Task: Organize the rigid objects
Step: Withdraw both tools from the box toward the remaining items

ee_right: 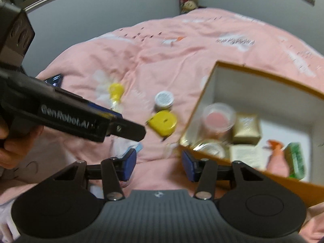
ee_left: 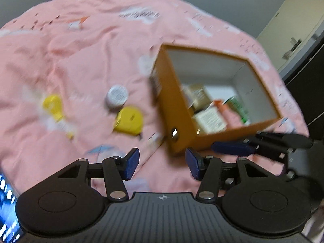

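An orange cardboard box [ee_left: 178,109] with a white inside stands on the pink bed cover; it also shows in the right wrist view [ee_right: 204,99]. Inside lie several items: a clear round jar [ee_right: 219,117], a gold box [ee_right: 246,128], a white labelled box [ee_right: 246,155], an orange-capped bottle [ee_right: 276,154] and a green pack [ee_right: 295,158]. On the cover left of the box lie a yellow tape measure [ee_left: 128,121], a white round jar [ee_left: 117,96] and a yellow-capped bottle [ee_left: 54,107]. My left gripper [ee_left: 162,164] is open and empty near the box's front corner. My right gripper [ee_right: 157,165] is open and empty.
The pink patterned bed cover [ee_left: 85,56] fills both views. The other gripper's body [ee_right: 70,117] crosses the left of the right wrist view, and the right gripper's fingers [ee_left: 232,147] show at the box's near side. A phone [ee_right: 53,80] lies at the left. A grey wall and a cupboard stand behind.
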### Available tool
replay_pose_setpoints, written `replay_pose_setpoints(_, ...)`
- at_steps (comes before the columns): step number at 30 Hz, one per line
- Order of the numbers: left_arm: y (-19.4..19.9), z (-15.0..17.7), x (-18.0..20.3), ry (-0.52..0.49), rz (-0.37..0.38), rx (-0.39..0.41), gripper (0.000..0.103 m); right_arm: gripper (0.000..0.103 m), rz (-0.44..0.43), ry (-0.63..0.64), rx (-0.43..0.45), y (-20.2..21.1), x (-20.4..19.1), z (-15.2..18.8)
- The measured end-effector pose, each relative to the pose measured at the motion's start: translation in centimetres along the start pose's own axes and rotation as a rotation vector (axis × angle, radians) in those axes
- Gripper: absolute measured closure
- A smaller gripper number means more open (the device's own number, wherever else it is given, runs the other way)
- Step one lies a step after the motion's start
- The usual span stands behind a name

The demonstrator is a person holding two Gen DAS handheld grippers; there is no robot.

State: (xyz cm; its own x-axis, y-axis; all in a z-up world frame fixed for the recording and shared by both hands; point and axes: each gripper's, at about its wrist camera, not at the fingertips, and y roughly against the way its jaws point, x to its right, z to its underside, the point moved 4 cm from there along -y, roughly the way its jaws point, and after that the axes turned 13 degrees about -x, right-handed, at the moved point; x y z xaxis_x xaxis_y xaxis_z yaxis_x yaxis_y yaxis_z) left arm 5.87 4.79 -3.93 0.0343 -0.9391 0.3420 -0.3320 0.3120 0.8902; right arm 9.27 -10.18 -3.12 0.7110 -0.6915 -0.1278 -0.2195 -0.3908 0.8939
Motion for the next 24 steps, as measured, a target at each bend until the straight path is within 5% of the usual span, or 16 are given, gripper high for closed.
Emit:
replay_pose_setpoints(7, -1.4, 3.1, -1.9, 0.033, -0.034, -0.107, 0.042, 0.051, -0.109, -0.053, -0.119, -2.8, -0.4, 1.2)
replay_pose_setpoints(14, -1.9, 4.6, -2.2, -0.037, -0.096, -0.160, 0.048, 0.049, -0.143, -0.047, -0.227, -5.3, -1.4, 2.4)
replay_pose_setpoints(24, -2.0, 5.0, -2.6, -0.069, -0.081, -0.162, 0.048, 0.049, -0.155, -0.081, -0.225, -5.8, -0.8, 1.7)
